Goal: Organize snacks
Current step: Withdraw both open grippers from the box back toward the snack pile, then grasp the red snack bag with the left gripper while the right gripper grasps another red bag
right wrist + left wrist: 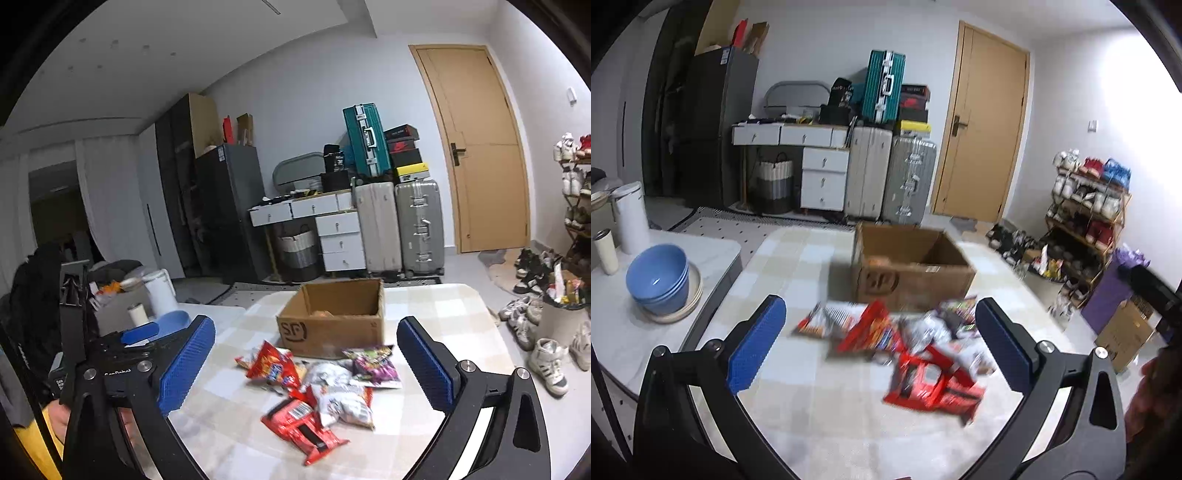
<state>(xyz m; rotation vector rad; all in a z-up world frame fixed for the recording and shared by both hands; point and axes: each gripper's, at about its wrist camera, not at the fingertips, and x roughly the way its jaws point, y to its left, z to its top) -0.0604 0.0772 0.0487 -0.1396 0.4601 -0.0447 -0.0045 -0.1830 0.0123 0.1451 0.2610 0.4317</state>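
Left wrist view shows your left gripper [881, 345] spread wide with nothing between its blue pads [759, 345], hanging over a blurred heap of snack packets [901, 347] on the checked tablecloth [798, 266]. Just behind the heap stands an open cardboard box [912, 269], its flaps up; something orange lies low inside it, too blurred to name. To your left, on a pale side table [620, 317], blue bowls [659, 278] are stacked on a plate, with a white cup [606, 251] behind them.

From the right wrist view, your right gripper [306, 365] is released too, jaws far apart and empty. Between its fingers you can see the packets more clearly: a red chip bag [273, 365] nearest the box [332, 321], a purple packet [375, 365] to its right, a white packet [345, 400] in the middle, and a red wrapper [303, 424] closest to you. None of them touches either gripper. Your left gripper [140, 334] shows at the left edge of this view, held in a hand [61, 417] with a yellow sleeve
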